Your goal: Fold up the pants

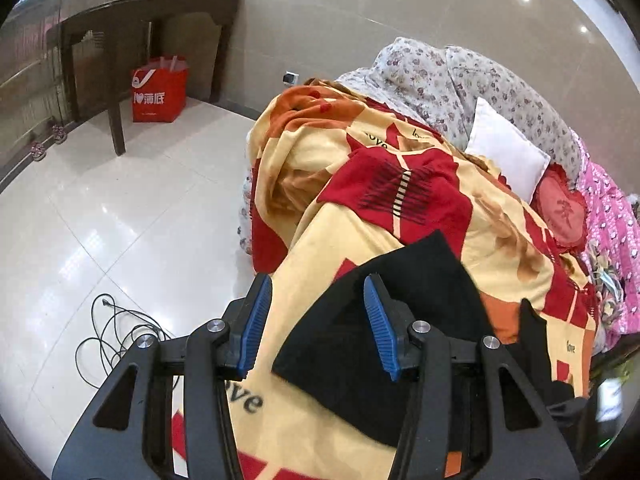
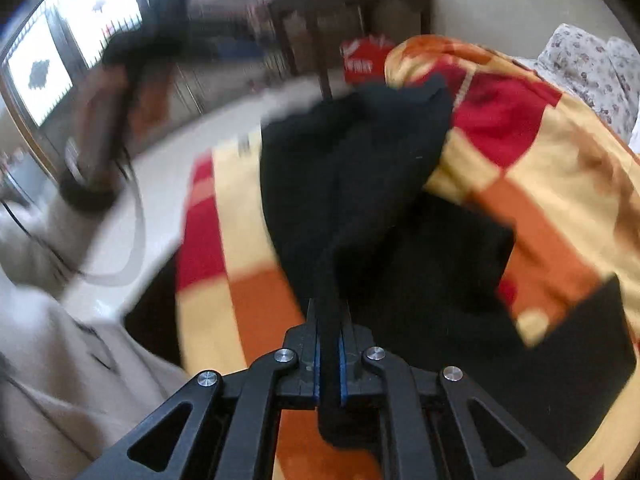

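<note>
Black pants (image 1: 400, 320) lie on a red, yellow and orange blanket (image 1: 360, 216) on the bed. My left gripper (image 1: 316, 324) is open above the near part of the pants, its blue pads (image 1: 256, 324) apart with nothing between them. In the right wrist view my right gripper (image 2: 330, 356) is shut on a fold of the black pants (image 2: 352, 168) and holds the cloth lifted off the blanket (image 2: 540, 168). The view is blurred. My left gripper and the person's arm show blurred at the upper left (image 2: 132, 60).
A dark wooden table (image 1: 160, 12) stands by the far wall with a red shopping bag (image 1: 160, 90) under it. A black cable (image 1: 116, 332) lies coiled on the white tile floor. A white pillow (image 1: 506, 152) and floral bedding (image 1: 460, 76) lie at the bed's head.
</note>
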`<state>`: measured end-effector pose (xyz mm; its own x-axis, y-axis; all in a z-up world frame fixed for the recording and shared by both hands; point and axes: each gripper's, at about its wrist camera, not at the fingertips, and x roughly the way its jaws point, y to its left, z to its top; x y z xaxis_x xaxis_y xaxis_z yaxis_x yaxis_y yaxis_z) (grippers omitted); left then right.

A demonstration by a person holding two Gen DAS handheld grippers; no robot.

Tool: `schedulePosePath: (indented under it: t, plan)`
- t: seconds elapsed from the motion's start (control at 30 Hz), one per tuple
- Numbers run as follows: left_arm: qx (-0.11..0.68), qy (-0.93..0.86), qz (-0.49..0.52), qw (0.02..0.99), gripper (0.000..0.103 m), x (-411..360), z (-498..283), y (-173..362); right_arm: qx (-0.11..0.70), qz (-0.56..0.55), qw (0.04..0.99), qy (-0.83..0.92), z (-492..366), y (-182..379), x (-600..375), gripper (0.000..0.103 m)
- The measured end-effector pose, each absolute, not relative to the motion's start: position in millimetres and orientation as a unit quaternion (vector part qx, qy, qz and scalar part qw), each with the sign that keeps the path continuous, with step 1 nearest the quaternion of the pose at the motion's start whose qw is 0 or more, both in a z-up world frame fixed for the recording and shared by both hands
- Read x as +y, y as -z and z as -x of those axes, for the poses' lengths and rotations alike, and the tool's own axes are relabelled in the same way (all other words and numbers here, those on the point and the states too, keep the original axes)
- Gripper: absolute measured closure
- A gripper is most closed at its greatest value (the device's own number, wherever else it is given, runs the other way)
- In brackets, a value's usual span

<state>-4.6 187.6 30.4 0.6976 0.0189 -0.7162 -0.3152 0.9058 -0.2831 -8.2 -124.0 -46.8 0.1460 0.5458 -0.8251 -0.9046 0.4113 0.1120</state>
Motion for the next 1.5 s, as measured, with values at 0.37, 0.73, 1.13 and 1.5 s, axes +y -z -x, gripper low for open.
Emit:
schedulePosePath:
  t: [0.37, 0.73, 1.13, 1.5]
  plan:
    - [0.43, -0.05, 0.148, 0.889, 0.056, 147, -12, -2, 0.43, 0.02, 0.789, -0.438, -80, 8, -104, 0.05]
    - [0.487, -0.076, 0.132, 0.86, 0.056, 154, -58, 62, 0.498, -0.055, 0.756, -0.421, -146, 49, -56, 0.087]
    - [0.403, -0.132, 0.201, 0.883, 0.054, 228, 19, -4, 0.454, 0.07, 0.712, -0.53, -35, 36, 17, 0.091]
    - [0.383, -0.06, 0.155, 0.909, 0.054, 170, 24, -29, 0.443, 0.001, 0.781, -0.44, -39, 6, -100, 0.066]
